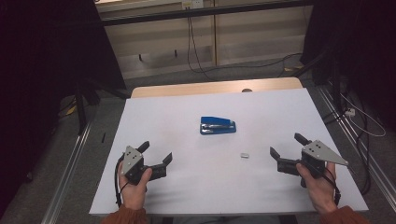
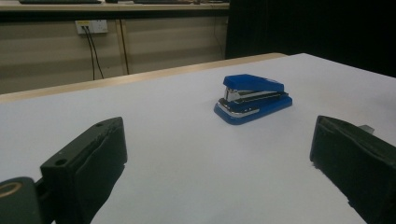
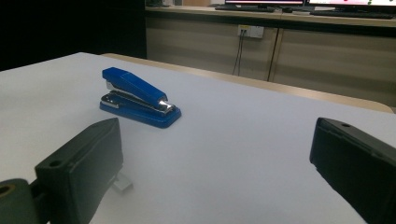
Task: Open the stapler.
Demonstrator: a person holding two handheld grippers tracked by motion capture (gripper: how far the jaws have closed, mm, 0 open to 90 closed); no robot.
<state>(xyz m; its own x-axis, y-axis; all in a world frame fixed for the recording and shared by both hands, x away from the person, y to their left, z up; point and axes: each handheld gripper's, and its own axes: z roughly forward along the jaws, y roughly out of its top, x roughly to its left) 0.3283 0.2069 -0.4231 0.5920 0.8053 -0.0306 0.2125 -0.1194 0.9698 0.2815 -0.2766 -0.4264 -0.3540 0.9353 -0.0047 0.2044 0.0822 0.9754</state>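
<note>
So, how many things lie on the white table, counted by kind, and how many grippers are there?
Blue stapler: 1
Small silver-grey piece, too small to identify: 1
Grippers, both with jaws open and nothing between them: 2 (left gripper, right gripper)
Total: 4, of which 2 lie on the white table.

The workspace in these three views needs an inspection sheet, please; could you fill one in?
Surface: white table, wooden strip along the far edge.
Job's things: blue stapler lying closed near the middle; small silvery piece, probably a block of staples, nearer the right gripper.
Clutter: nothing seen.
Grippers: left gripper and right gripper both open, holding nothing, at the near corners and apart from the stapler.
Cables: a black cable trails from the left gripper; wall cables hang from a socket behind.
Surroundings: beige wall panels, dark curtains, metal rails on the floor.
</note>
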